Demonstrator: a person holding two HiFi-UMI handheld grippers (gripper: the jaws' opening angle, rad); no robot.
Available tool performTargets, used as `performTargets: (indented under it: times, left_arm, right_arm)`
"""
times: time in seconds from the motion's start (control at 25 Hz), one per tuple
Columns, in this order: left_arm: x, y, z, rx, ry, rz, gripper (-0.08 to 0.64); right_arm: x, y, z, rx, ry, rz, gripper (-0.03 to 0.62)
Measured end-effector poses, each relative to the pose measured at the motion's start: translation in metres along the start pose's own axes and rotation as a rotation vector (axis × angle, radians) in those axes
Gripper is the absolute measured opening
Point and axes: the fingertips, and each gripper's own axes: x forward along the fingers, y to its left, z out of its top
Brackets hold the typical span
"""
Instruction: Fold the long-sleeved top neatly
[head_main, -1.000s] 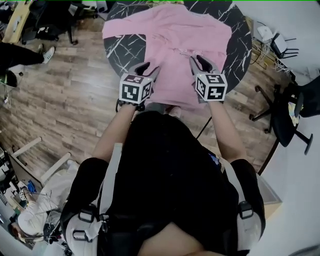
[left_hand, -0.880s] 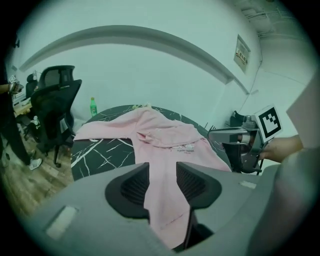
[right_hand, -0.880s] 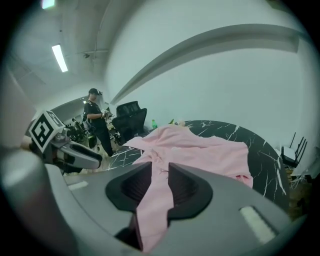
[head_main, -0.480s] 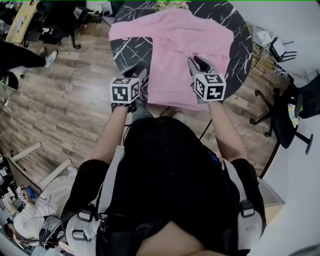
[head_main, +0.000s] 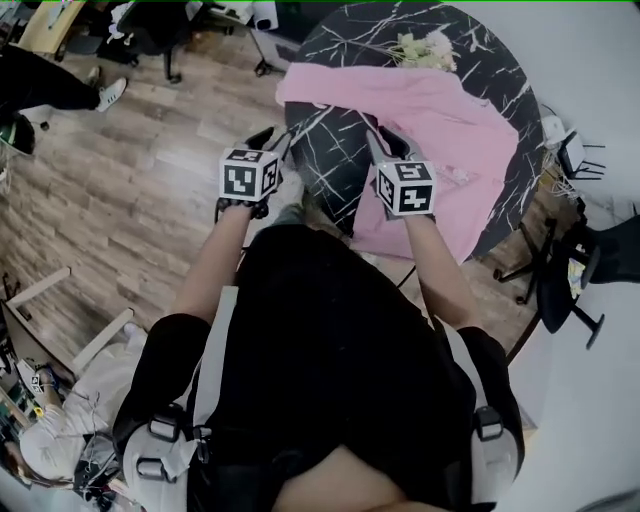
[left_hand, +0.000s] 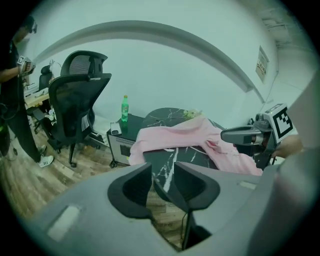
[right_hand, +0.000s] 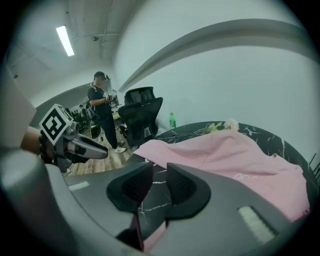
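Note:
The pink long-sleeved top (head_main: 440, 130) lies spread over a round black marble table (head_main: 340, 150), one edge drooping over the near right rim. My left gripper (head_main: 270, 135) hovers just off the table's left rim, above the wood floor. My right gripper (head_main: 375, 135) is over bare marble at the top's left edge. Both sets of jaws have just been closing, still stand apart, and hold nothing. The left gripper view (left_hand: 164, 172) shows the top (left_hand: 185, 135) ahead. The right gripper view (right_hand: 160, 175) shows the top (right_hand: 235, 155) ahead and to the right.
White flowers (head_main: 420, 45) lie at the table's far side. Black office chairs (head_main: 560, 250) stand to the right, another chair (left_hand: 75, 105) to the left. A green bottle (left_hand: 124, 108) stands on a low cabinet. A person (right_hand: 102, 110) stands further back.
Both grippers have shifted left along the table's near rim. The right gripper has come off the pink fabric onto bare marble. The left gripper is now beyond the rim.

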Motion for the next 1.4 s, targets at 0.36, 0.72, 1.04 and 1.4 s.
performTargets:
  times: [0.36, 0.72, 1.04, 1.4]
  left_arm:
    - [0.056, 0.073, -0.006, 0.35, 0.124, -0.02, 0.152]
    - [0.132, 0.1, -0.022, 0.508, 0.257, -0.076, 0.166]
    - [0.178, 0.11, -0.038, 0.589, 0.33, -0.092, 0.202]
    - [0.186, 0.108, -0.038, 0.584, 0.315, -0.079, 0.046]
  right_arm:
    - [0.041, 0.026, 0.013, 0.017, 0.089, -0.037, 0.086]
    - [0.045, 0.025, -0.003, 0.065, 0.161, -0.117, 0.086]
    - [0.043, 0.019, -0.013, 0.13, 0.192, -0.158, 0.086]
    - [0.047, 0.005, -0.014, 0.131, 0.196, -0.181, 0.086]
